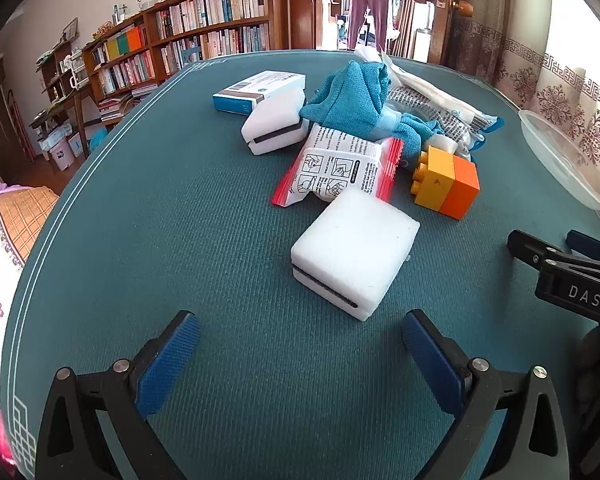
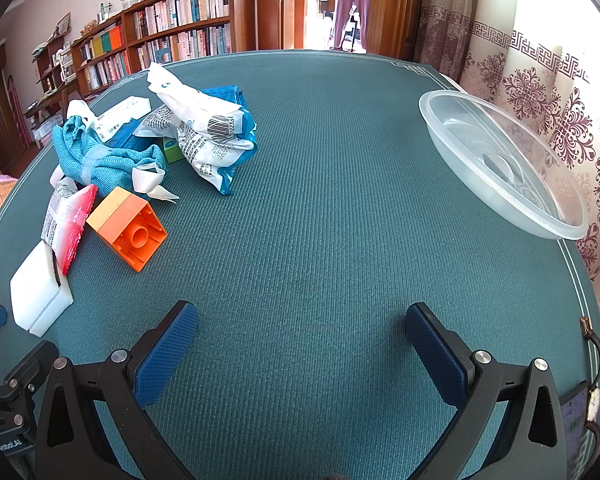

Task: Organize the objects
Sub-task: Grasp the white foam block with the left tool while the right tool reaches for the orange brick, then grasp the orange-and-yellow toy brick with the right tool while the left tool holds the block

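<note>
A pile of objects lies on the green table (image 1: 180, 220): a near white sponge (image 1: 354, 250), a second white sponge (image 1: 276, 126), a red-edged packet (image 1: 340, 168), a blue cloth (image 1: 352, 98), a yellow-orange block (image 1: 446, 182) and a blue-white box (image 1: 256, 90). My left gripper (image 1: 300, 344) is open and empty, just short of the near sponge. My right gripper (image 2: 302, 336) is open and empty over bare table, with the block (image 2: 130, 226) and sponge (image 2: 40, 296) to its left. A clear plastic bowl (image 2: 500, 168) sits at the right.
White printed packets (image 2: 208, 128) lie behind the cloth (image 2: 100, 160). The right gripper shows at the right edge of the left wrist view (image 1: 540, 250). The bowl's rim (image 1: 556, 156) shows there too. A bookshelf (image 1: 188, 36) and a door stand beyond the table.
</note>
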`<state>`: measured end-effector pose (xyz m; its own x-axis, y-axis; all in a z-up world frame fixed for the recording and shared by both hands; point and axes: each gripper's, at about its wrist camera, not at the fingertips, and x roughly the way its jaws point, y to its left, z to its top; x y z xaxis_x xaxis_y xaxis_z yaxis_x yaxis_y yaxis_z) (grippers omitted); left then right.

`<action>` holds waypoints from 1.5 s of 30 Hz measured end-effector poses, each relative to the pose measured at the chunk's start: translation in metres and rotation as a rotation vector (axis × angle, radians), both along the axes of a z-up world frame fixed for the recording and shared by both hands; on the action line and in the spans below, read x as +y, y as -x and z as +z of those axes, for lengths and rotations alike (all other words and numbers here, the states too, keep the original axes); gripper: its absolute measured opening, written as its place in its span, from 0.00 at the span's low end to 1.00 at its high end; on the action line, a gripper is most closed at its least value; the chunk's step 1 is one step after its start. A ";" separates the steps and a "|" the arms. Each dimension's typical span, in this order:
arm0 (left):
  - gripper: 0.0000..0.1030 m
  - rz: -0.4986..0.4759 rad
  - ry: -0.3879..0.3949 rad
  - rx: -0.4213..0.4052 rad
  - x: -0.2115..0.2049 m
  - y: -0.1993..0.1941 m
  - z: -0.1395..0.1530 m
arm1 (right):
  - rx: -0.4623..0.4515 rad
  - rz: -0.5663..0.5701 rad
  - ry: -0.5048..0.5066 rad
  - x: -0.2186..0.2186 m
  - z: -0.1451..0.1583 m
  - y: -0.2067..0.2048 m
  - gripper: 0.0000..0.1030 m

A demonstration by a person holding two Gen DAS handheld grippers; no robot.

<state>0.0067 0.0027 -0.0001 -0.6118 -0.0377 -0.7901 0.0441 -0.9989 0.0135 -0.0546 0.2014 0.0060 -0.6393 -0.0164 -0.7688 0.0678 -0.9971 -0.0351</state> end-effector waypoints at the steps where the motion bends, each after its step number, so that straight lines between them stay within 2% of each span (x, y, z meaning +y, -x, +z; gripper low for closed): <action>1: 1.00 -0.004 -0.002 0.000 0.000 0.000 0.000 | 0.000 0.000 0.000 0.000 0.000 0.000 1.00; 8: 0.99 -0.069 -0.025 0.004 0.004 -0.002 0.002 | 0.000 0.000 0.000 0.000 0.000 0.000 1.00; 10: 0.96 -0.080 -0.037 0.009 0.006 -0.001 0.004 | 0.000 0.000 0.000 0.001 0.000 0.000 1.00; 13: 0.88 -0.100 -0.039 0.011 0.009 0.005 0.006 | 0.000 0.000 0.000 0.001 0.000 0.000 1.00; 18: 0.67 -0.131 -0.046 0.016 0.015 0.022 0.011 | 0.000 0.000 0.001 0.001 0.000 0.000 1.00; 24: 0.55 -0.162 -0.054 0.041 0.015 0.030 0.011 | 0.000 0.000 0.003 0.001 0.000 0.000 1.00; 29: 0.53 -0.181 -0.089 0.066 0.010 0.025 0.017 | -0.001 0.024 0.023 0.000 0.000 -0.002 1.00; 36: 0.53 -0.189 -0.104 0.133 -0.001 0.017 0.037 | -0.041 0.138 0.144 -0.018 0.010 -0.003 1.00; 37: 0.53 -0.189 -0.107 0.138 -0.003 0.016 0.039 | -0.045 0.149 0.154 -0.022 0.011 -0.001 0.99; 39: 0.53 -0.186 -0.112 0.145 -0.008 0.015 0.041 | -0.051 0.169 0.170 -0.030 0.014 0.002 0.90; 45: 0.53 -0.172 -0.110 0.162 -0.018 0.013 0.045 | -0.031 0.229 0.192 -0.052 0.027 0.017 0.84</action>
